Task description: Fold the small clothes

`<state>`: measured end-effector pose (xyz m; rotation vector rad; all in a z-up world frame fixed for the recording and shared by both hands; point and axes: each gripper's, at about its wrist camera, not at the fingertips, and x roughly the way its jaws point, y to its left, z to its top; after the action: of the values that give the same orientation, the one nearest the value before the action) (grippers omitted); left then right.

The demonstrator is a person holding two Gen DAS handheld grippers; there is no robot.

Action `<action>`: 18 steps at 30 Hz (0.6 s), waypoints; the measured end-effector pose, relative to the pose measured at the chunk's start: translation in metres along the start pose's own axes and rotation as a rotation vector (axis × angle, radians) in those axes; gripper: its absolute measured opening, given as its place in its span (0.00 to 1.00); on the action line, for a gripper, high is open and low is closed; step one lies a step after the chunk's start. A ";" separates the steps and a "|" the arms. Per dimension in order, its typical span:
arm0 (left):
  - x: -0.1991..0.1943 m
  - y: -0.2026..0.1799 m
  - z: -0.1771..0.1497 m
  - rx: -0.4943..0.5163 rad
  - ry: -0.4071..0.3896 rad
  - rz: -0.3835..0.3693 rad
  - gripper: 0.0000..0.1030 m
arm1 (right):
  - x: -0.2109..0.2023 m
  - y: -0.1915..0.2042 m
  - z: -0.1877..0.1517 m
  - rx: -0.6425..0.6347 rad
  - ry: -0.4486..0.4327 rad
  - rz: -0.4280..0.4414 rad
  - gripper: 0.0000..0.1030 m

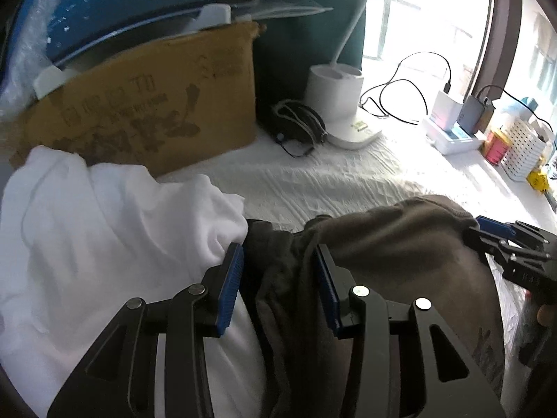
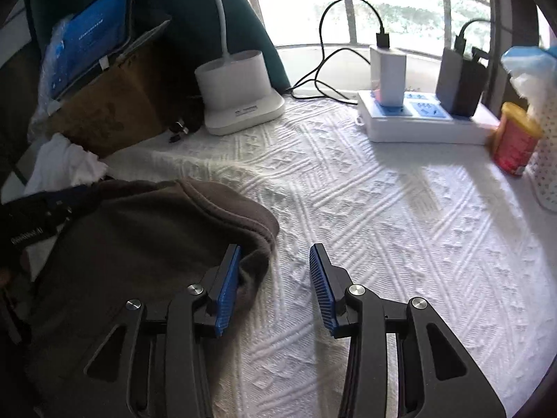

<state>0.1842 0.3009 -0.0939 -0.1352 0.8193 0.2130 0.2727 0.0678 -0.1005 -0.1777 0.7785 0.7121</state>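
Note:
A dark brown garment lies bunched on the white textured bedspread. My left gripper hovers over the garment's left part, jaws apart, with brown cloth lying loose between the blue pads. A crumpled white garment lies to its left. My right gripper stands open at the brown garment's right edge; its left pad is beside the hem, and mostly bare bedspread shows in the gap. Each gripper shows at the rim of the other's view: the right gripper, the left gripper.
A cardboard box holding a tablet stands behind the clothes. A white lamp base, black cables, a power strip with chargers and a red can line the far edge by the window.

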 end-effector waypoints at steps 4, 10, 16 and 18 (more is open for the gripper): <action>-0.013 0.005 0.001 -0.016 -0.020 0.022 0.41 | -0.005 0.002 -0.004 -0.002 -0.003 -0.030 0.41; -0.042 0.003 -0.007 0.003 -0.045 0.009 0.41 | -0.021 0.006 -0.013 0.023 -0.020 -0.034 0.41; -0.064 -0.006 -0.028 0.004 -0.051 -0.023 0.41 | -0.032 0.020 -0.023 -0.002 -0.028 -0.020 0.41; -0.070 -0.011 -0.036 0.004 -0.046 -0.038 0.41 | -0.038 0.024 -0.028 -0.007 -0.032 -0.017 0.41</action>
<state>0.1147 0.2739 -0.0668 -0.1419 0.7704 0.1779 0.2221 0.0544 -0.0914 -0.1784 0.7439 0.7002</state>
